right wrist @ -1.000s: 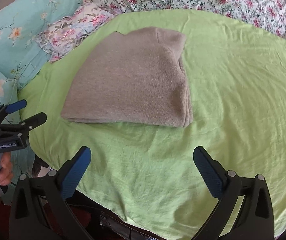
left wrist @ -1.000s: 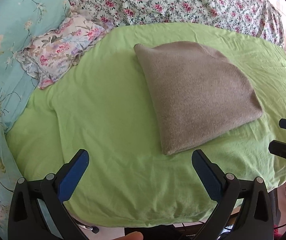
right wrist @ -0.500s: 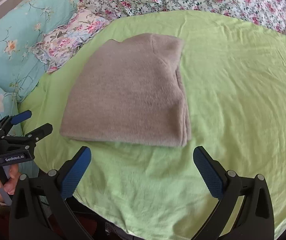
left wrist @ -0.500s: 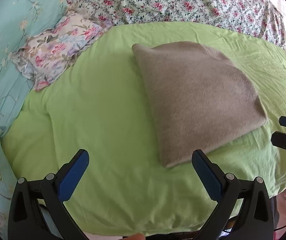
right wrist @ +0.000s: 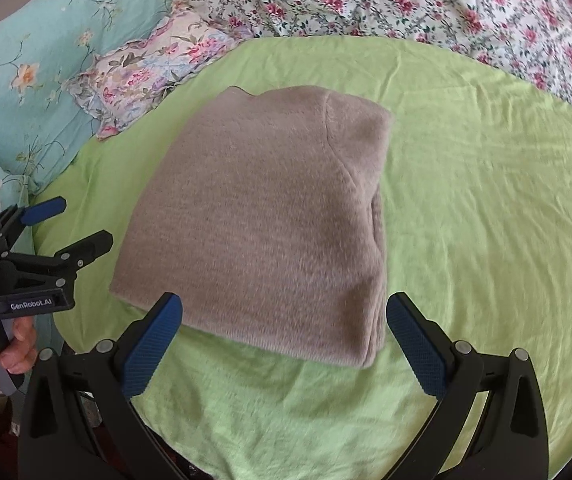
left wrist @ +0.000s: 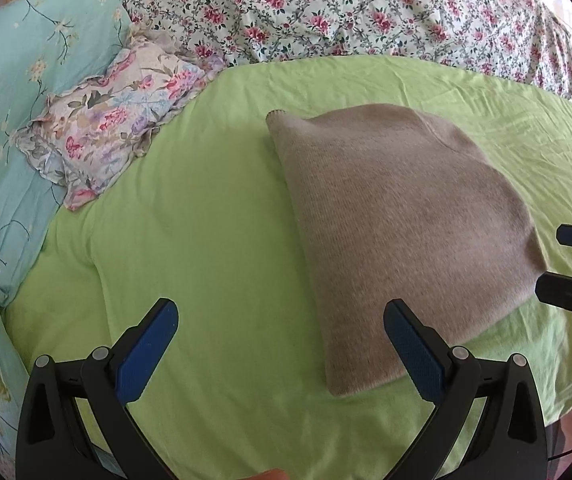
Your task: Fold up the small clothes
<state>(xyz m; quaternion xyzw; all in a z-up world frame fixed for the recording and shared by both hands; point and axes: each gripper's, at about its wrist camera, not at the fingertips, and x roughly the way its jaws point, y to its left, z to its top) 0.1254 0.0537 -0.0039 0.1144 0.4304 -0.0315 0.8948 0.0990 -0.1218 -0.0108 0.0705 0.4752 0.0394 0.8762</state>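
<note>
- Lime-green sheet (left wrist: 214, 208) spread over the bed, lightly creased, with finer wrinkles toward its right side (right wrist: 486, 184).
- Small frilled floral pillow (left wrist: 114, 128) lying at the sheet's upper-left edge, printed in pink, purple and green; also visible from the right wrist (right wrist: 154, 68).
- Turquoise bedding with pale blossoms and thin branches (left wrist: 18, 92) down the left side, partly under the small pillow, seen too in the right view (right wrist: 42, 64).
- White quilt with pink roses and green leaves (left wrist: 346, 8) bunched along the far side, bordering the sheet's top edge (right wrist: 426, 0).
</note>
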